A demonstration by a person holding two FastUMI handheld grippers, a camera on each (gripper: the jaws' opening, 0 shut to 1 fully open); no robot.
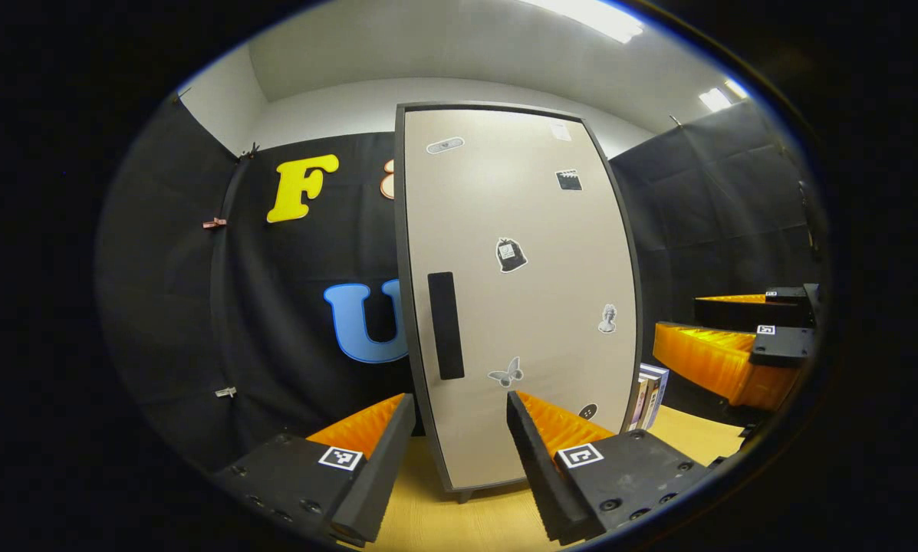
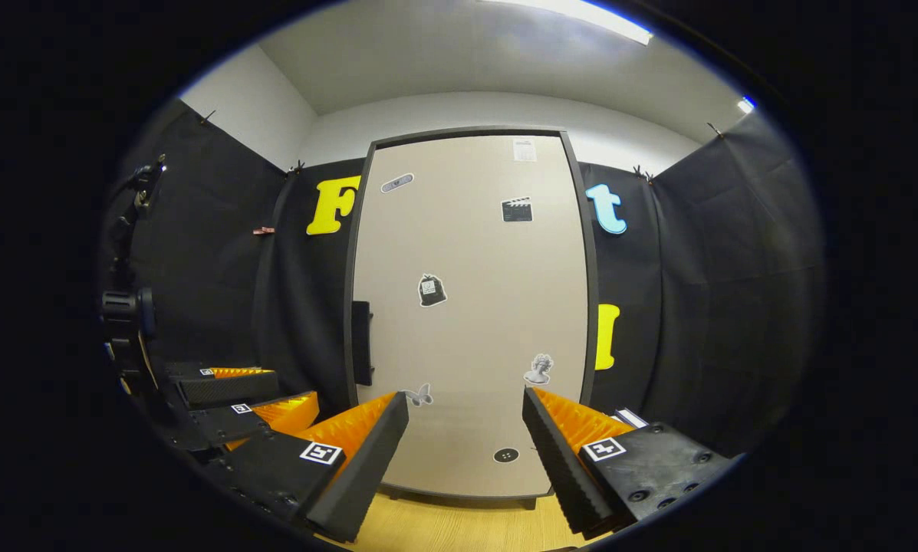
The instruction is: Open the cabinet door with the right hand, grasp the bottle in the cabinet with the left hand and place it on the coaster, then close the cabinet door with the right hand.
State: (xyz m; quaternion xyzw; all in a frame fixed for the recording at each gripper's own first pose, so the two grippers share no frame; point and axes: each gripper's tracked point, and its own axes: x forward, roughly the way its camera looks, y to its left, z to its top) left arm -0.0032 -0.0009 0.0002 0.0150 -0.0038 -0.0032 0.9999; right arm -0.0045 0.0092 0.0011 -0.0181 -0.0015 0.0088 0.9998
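Both grippers [image 1: 459, 452] [image 2: 465, 452] agape before cabinet door [image 2: 466, 307]

A recording booth: black cloth walls [image 2: 704, 291] clipped up around a wooden table [image 1: 459, 521] bearing a sticker-covered cabinet [image 2: 474, 322].

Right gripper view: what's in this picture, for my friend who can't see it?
A tall cabinet door, shut and dotted with stickers, faces the open right gripper. Its dark handle sits on the left edge, and the left gripper shows at lower left.

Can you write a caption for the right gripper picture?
Open right gripper faces the shut cabinet door, stickers and all.
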